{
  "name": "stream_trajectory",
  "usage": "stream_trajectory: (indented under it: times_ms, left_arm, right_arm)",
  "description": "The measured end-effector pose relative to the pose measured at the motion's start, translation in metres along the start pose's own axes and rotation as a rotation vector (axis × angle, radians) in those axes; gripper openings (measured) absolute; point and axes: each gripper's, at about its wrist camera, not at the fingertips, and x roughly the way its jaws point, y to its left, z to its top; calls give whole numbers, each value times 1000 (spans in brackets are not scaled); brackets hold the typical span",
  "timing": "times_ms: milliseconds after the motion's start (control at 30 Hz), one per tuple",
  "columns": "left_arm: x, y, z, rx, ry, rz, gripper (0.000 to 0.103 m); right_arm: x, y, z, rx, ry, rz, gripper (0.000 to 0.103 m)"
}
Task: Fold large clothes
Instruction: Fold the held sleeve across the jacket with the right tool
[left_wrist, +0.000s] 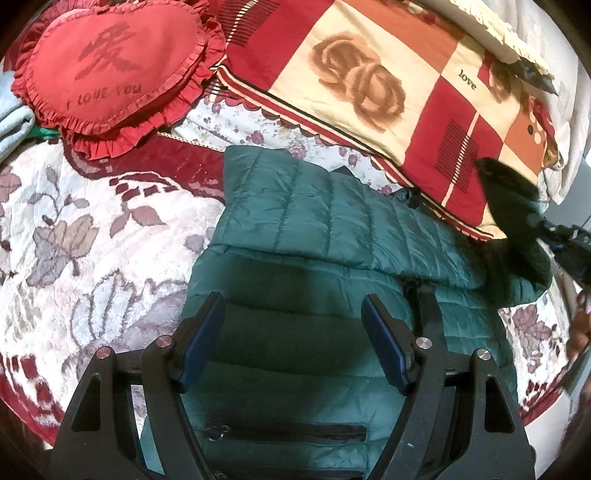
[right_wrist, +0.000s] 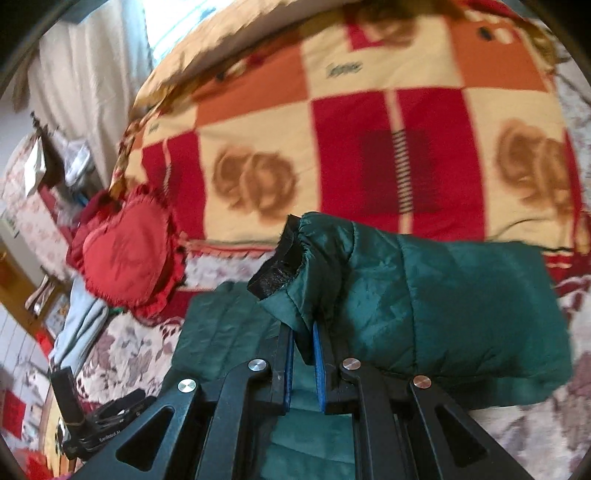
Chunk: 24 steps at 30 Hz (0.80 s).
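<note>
A dark green quilted puffer jacket (left_wrist: 303, 288) lies on the bed, one sleeve folded across its body. My left gripper (left_wrist: 293, 306) is open and empty, hovering over the jacket's lower front, above a zip pocket (left_wrist: 288, 430). My right gripper (right_wrist: 303, 336) is shut on the jacket's other sleeve (right_wrist: 424, 302) near its black cuff (right_wrist: 277, 273) and holds it lifted above the jacket body (right_wrist: 221, 332). In the left wrist view the right gripper (left_wrist: 517, 206) shows at the right edge with the sleeve hanging from it.
A red heart-shaped cushion (left_wrist: 110, 70) lies at the far left on the floral bedspread (left_wrist: 74, 240). A red, orange and cream checked quilt (left_wrist: 369, 92) is piled behind the jacket. A light blue cloth (right_wrist: 77, 321) lies beside the cushion.
</note>
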Motion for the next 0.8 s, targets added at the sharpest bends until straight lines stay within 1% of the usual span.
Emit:
stream_trajectory:
  times_ms: [167,233,333,400,467,500,533,567,600,700,800]
  left_arm:
    - [1,5,2,-13,1,-8,77]
    - [1,7,4,-20,2,-11,77]
    - [1,9,6,-30,1,-16,77]
    - [1,9,7,-33,0,-21,77]
    - [1,8,8,-34,0,-24,77]
    - [1,8,9,-36,2,-29,77]
    - [1,7,10,-38,4,-34,77]
    - [0,6,11,-44,5,-44,77]
    - [0,4,13,-50,5,-55,77]
    - [-1,-2,19,-68,8,-99,77]
    - [3,-15,27,-73,27,-132,77]
  right_arm:
    - [46,27,-16,-13,88,37,9]
    - [61,35,-23,-15,116,38,9]
    - [80,45,-36,-36,169,66,9]
    - [89,54,-46,-82,193,46,10]
    - [95,61,-54,-141,211,2,18]
    - [95,65,-57,-168,215,-6,39]
    - [94,66,-59,-173,216,-1,69]
    - [91,67,-60,-169,214,7,79]
    - [87,68,-61,-166,210,13,81]
    - [69,70,-61,-165,191,14,81]
    - [44,63,-64,-125,163,56,81]
